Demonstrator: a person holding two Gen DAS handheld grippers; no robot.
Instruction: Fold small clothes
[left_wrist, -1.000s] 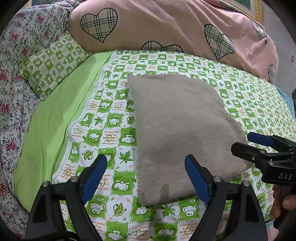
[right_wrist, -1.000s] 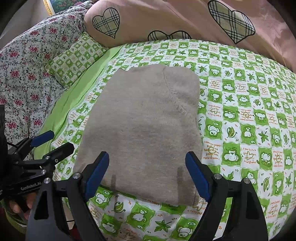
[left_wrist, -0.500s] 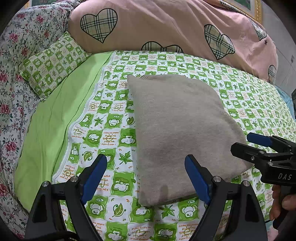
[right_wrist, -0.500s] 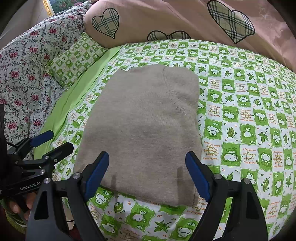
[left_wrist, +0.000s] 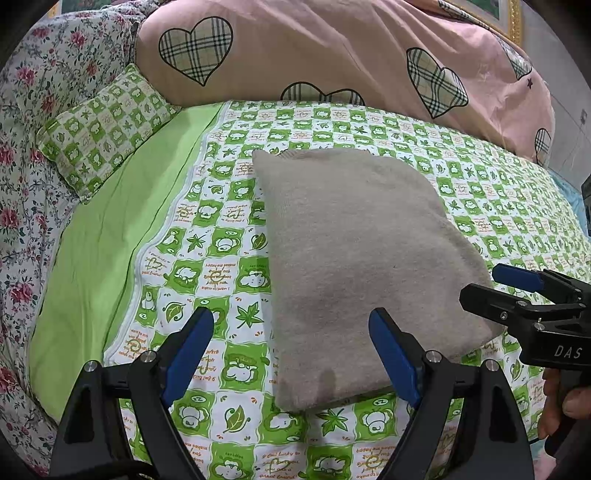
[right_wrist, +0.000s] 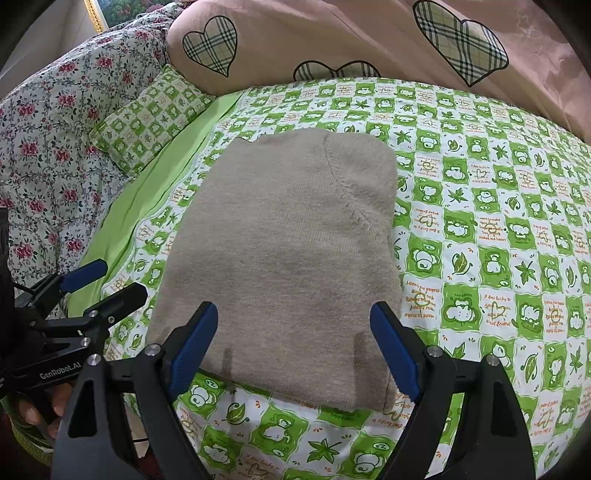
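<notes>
Folded beige knit (left_wrist: 362, 266) lay flat on the bed, on the green-and-white checked sheet (left_wrist: 221, 236), roughly mid-sheet, near the front edge. No part lifted; a curved seam ran down its far-right part in the right cam (right_wrist: 347, 192).

Left gripper (left_wrist: 291, 354) hung low over the sheet w/ jaws spread wide, nothing between them. Its right blue pad (left_wrist: 395, 358) overlapped the knit's near corner in view; contact can't be told. Left pad (left_wrist: 188, 354) sat over bare sheet.

Right gripper (right_wrist: 295, 350) also had jaws spread wide, empty, straddling the knit's near edge. Both pads appeared over or just beside the fabric; shadows fell on the cloth below them.

Each gripper showed in the other's cam: right one at the knit's right corner (left_wrist: 517, 291), left one off the knit's left side (right_wrist: 99, 288). Both near the cloth, touching or not unclear.

Behind: small checked pillow (left_wrist: 107, 129) at far left on the plain green strip (left_wrist: 107, 266), floral cover (left_wrist: 22, 177) beside it, pink duvet w/ plaid hearts (left_wrist: 332, 51) across the back.
</notes>
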